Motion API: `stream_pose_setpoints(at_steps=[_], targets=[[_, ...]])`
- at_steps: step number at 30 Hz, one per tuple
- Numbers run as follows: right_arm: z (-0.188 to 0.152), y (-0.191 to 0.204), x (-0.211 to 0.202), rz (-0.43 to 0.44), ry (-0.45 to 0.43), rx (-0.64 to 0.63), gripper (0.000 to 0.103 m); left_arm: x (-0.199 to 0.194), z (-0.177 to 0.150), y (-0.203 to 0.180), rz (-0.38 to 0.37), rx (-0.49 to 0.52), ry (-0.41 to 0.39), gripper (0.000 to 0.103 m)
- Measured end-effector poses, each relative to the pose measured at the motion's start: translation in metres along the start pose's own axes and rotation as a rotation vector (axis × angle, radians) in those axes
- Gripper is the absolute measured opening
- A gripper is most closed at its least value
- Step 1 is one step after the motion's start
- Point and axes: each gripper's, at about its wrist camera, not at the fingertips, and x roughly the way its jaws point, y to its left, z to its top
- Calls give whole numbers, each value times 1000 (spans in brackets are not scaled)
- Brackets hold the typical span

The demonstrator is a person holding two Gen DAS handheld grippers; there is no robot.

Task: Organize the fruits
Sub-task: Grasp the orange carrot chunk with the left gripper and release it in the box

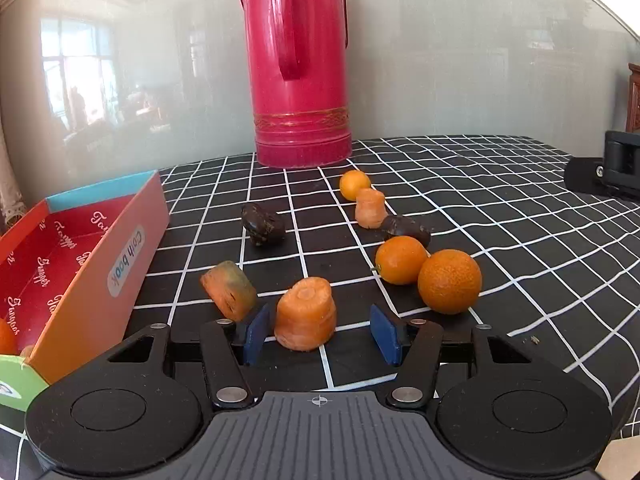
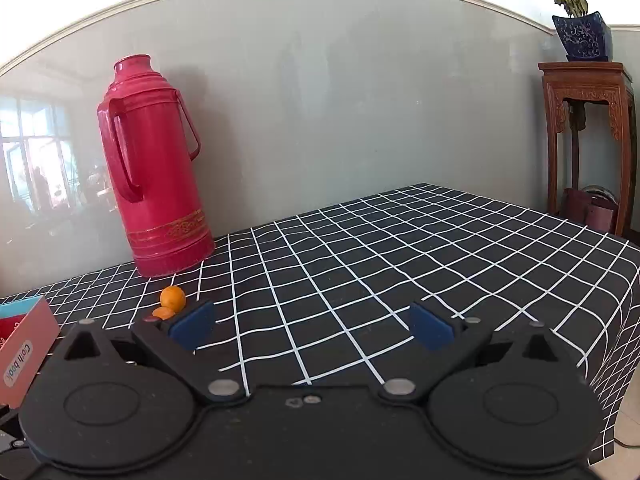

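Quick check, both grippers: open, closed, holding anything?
Left gripper: open, fingers either side of a carrot chunk, not yet clamped.
Right gripper: open, holding nothing, above the tablecloth.

- Red thermos (image 1: 299,64), upper centre of the left wrist view: glossy, smooth shell with a gilt band.
- Tabletop cloth (image 1: 500,216): matt black fabric with a white grid.
- Box (image 1: 100,256), left edge: printed cardboard, slight sheen.
- Mandarin (image 1: 449,281): pebbled, shiny peel.
- Carrot piece (image 1: 306,313): dull, rough skin.
- Left gripper (image 1: 320,330): matt black plastic, blue rubbery pads, metal rivets.
- Stand (image 2: 586,136), right edge of the right wrist view: carved, polished wood.
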Motion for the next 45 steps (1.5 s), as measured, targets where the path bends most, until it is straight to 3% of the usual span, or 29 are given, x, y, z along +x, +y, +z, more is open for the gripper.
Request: stream_pose_setpoints(at_steps=[2,4,10,13,18,22,27,30,32,38,43,44,45], targets=[[0,-1,0,1,6,12,97,0,-1,0,-2,-8,-2,55],[0,-2,0,2,9,23,97,0,-1,0,-20,-10,-4,32],[0,-2,1,1,15,33,97,-5,-2,-5,-27,30,-17,32],[0,-2,0,-1,11,31,97,-15,-2,-10,4,79,-75,32],[0,0,-1,7,12,32,97,-35,0,-8,117,136,-200,32],[-1,3,-2,20,10,26,97,-46,6,15,230,86,-242,32],[-3,10,-4,33,8,10,97,-45,14,63,369,-51,-199,32],[-5,14,-4,41,11,-7,97,-39,15,91,408,-126,-149,32],[-6,16,-4,47,15,-17,97,-37,14,100,454,-128,-124,32],[-7,21,-4,62,21,-36,97,-23,8,131,470,-260,-22,32],[-7,24,-3,82,36,-49,97,-24,5,137,474,-296,-15,33],[-7,25,-3,89,38,-50,97,-27,5,138,467,-305,-22,35],[-7,26,-4,98,38,-51,97,-30,5,139,467,-314,-34,52]])
